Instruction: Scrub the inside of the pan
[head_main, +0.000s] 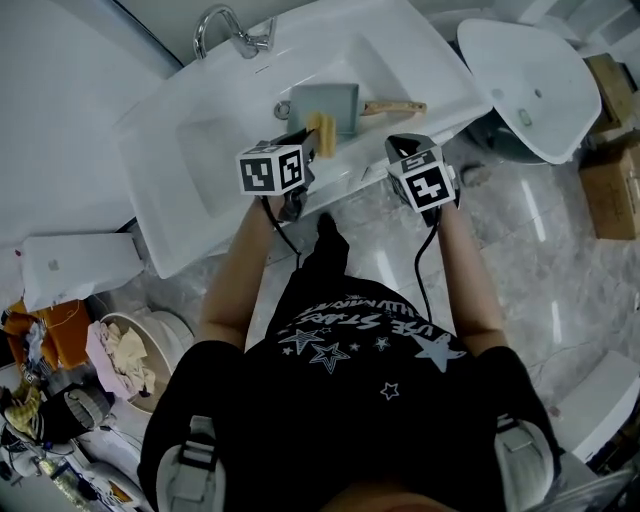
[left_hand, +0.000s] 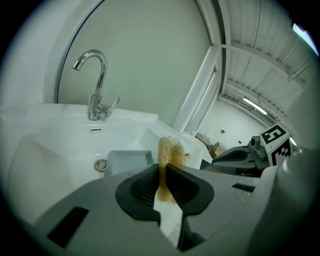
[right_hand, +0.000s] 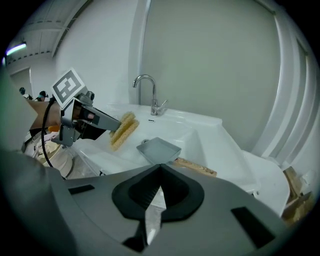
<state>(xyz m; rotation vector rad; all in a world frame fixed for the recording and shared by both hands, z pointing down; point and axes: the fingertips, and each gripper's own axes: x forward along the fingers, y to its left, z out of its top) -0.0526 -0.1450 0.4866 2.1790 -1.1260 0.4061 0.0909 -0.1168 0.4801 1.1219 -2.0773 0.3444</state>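
A: Left gripper (left_hand: 164, 172) – jaws?

B: Clamped on a yellow sponge (left_hand: 169, 150). It is pinched on edge between the pads, and most of it sticks out past the tips.

A: Right gripper (right_hand: 160, 170)?

B: Jaws closed, pads together, nothing between them.

A: Where's the pan (right_hand: 159, 150)?

B: In the white sink (head_main: 200, 150), straight ahead of the right jaws and below them. Grey, square, open side up. Its wooden handle (right_hand: 195, 167) runs off to the right of those jaws.

A: And from the left jaws?

B: Ahead and a little left, partly behind the sponge. The drain (left_hand: 101, 164) is just beside the pan's left edge, and the tap (left_hand: 95, 85) stands further back on the left.

A: Sponge touching the pan?

B: No. It is held in the air over the sink's near rim, short of the pan. The right jaws are also clear of the pan, well apart from the left ones.
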